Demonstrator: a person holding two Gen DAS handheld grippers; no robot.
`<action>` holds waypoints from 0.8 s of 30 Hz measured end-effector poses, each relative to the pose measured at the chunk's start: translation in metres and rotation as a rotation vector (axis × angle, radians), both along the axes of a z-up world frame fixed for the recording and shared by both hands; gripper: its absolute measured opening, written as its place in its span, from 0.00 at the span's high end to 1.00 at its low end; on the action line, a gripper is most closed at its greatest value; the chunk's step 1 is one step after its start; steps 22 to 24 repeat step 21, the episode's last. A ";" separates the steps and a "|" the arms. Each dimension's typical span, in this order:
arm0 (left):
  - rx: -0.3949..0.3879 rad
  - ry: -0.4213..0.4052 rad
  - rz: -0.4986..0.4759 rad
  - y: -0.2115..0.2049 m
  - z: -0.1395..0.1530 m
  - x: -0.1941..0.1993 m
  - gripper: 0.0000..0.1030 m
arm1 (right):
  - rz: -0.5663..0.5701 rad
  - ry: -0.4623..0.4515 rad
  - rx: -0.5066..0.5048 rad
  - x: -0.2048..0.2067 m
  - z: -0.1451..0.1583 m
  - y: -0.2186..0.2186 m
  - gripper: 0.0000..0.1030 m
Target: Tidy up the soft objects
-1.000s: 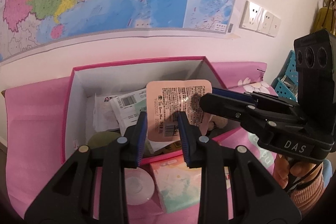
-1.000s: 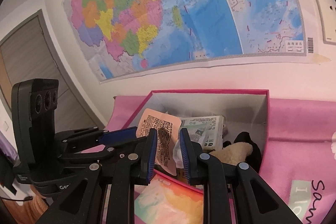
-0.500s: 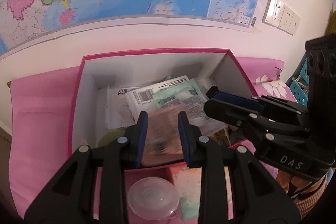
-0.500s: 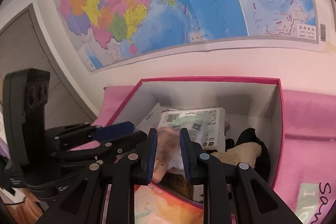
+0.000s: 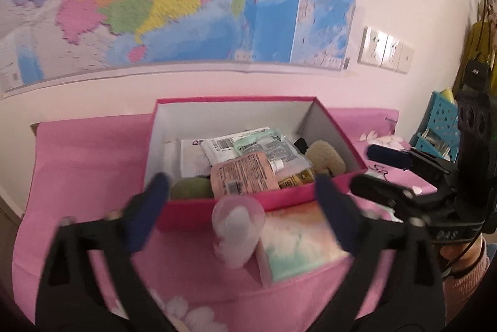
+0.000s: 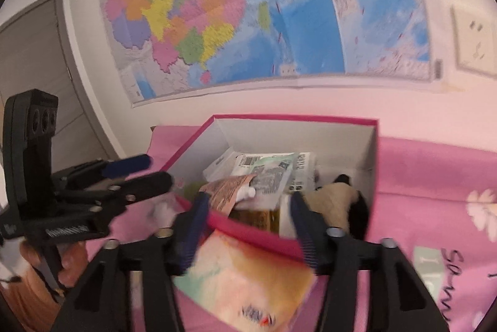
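Pink cardboard forms the box [image 5: 236, 209] that we take as our landmark; it sits open on a pink cloth [image 5: 84, 164], its near wall partly hidden behind our tools. Inside it we see the peach pouch [image 5: 243, 178] lying flat on top of the pile near the front wall, its print too blurred to read. Behind it lie white and green packets [image 5: 257, 145], overlapping so that we cannot count them, and toward the box's right end a beige plush toy [image 5: 326, 158] with something black beside it, half hidden. Our left gripper [image 5: 239, 198] has just been opening and now stands wide apart before the box, nothing between its pads. Our right gripper [image 6: 248, 214] has likewise just been opening; its jaws straddle the box's front wall without pressing on anything. In front of the box a clear lidded cup [image 5: 237, 231] is smeared by motion, and a pastel packet [image 5: 298, 242] beside it is partly covered. Above the box a wall map [image 6: 248, 5] is cut off at the top.
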State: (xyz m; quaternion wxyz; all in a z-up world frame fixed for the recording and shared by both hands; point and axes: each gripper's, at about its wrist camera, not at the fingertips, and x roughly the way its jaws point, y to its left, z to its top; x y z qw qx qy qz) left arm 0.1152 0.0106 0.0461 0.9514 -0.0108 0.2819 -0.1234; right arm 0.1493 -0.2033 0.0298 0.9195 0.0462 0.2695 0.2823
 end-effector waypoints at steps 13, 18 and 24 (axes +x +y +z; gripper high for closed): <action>0.038 0.050 0.152 0.017 -0.034 -0.068 0.00 | -0.132 -0.067 -0.130 -0.098 -0.031 0.005 0.03; 0.047 0.060 0.182 0.023 -0.038 -0.079 0.00 | -0.139 -0.044 -0.141 -0.111 -0.040 0.010 0.03; 0.052 0.077 0.191 0.023 -0.044 -0.082 0.00 | -0.138 -0.026 -0.140 -0.114 -0.044 0.011 0.03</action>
